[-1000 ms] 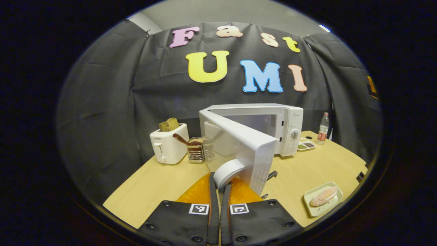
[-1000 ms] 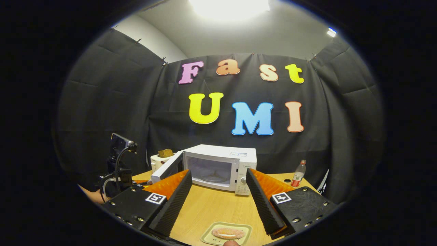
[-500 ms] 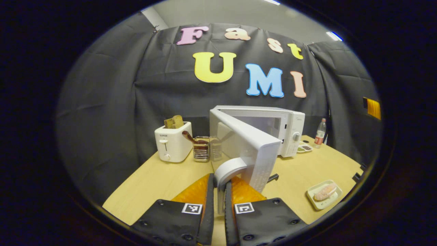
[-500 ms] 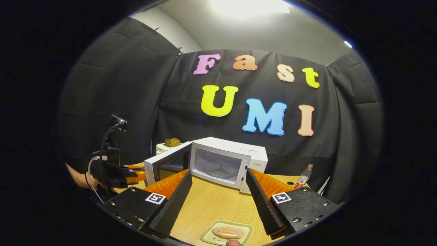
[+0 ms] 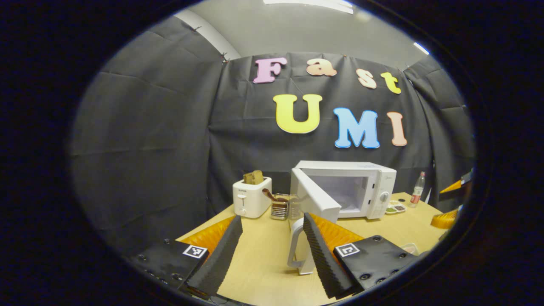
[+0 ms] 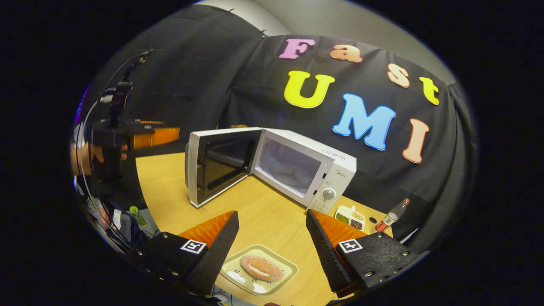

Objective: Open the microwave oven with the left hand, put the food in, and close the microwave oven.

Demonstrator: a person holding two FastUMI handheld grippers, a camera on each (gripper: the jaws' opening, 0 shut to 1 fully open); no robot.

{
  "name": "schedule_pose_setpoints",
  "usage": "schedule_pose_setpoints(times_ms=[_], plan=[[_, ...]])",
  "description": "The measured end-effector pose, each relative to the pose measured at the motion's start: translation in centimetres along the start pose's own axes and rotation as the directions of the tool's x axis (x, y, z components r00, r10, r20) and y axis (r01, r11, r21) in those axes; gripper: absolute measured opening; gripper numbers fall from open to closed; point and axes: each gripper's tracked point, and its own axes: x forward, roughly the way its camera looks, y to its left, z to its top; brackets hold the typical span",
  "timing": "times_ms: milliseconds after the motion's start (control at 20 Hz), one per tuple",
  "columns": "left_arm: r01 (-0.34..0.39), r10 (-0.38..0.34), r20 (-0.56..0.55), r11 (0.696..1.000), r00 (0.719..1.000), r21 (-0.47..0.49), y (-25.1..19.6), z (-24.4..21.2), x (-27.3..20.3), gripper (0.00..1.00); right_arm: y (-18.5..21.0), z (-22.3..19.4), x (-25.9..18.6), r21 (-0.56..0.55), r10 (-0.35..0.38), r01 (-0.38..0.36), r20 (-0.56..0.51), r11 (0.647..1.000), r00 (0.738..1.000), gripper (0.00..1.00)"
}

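1. Left claw point(image 5: 272, 238): fingers spread, holding nothing, door handle point(image 5: 296, 246) between them.
2. Microwave point(image 6: 297, 168): door point(image 6: 221, 163) swung wide open on worktop point(image 6: 272, 216); brand print too small to read.
3. Right claw point(image 6: 272, 238): fingers apart, empty, above food point(image 6: 262, 267) on tray point(image 6: 287, 272).

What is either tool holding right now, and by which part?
Nothing. The left tool is open beside the door handle; the right tool is open above the food tray.
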Motion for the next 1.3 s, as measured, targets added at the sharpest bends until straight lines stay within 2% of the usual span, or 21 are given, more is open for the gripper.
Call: schedule_pose_setpoints(times_ms=[300,550,900,1200,1300], plan=[[-0.112,0.108,0.079,0.993,0.991,0.047,-1.0,5.1,-5.4,0.94,0.2,-6.3,1.6,-0.163,0.153,-0.164,-0.077,0.973,0.985,0.98],[-0.175,0.171,0.079,0.983,0.982,0.054,-2.7,4.7,-8.7,0.95,0.7,-11.8,2.5,-0.262,0.245,-0.281,-0.160,0.923,0.956,0.97],[-0.230,0.226,0.070,0.971,0.972,0.057,-4.1,4.6,-11.4,0.95,2.3,-15.9,3.8,-0.273,0.336,-0.392,-0.230,0.879,0.913,0.96],[-0.277,0.273,0.070,0.959,0.960,0.057,-4.0,5.0,-12.8,0.95,1.8,-17.6,5.6,-0.190,0.336,-0.396,-0.283,0.898,0.898,0.95],[-0.281,0.275,0.086,0.958,0.958,0.063,-4.3,5.8,-12.9,0.95,1.5,-17.8,5.8,-0.168,0.333,-0.390,-0.290,0.905,0.897,0.84]])
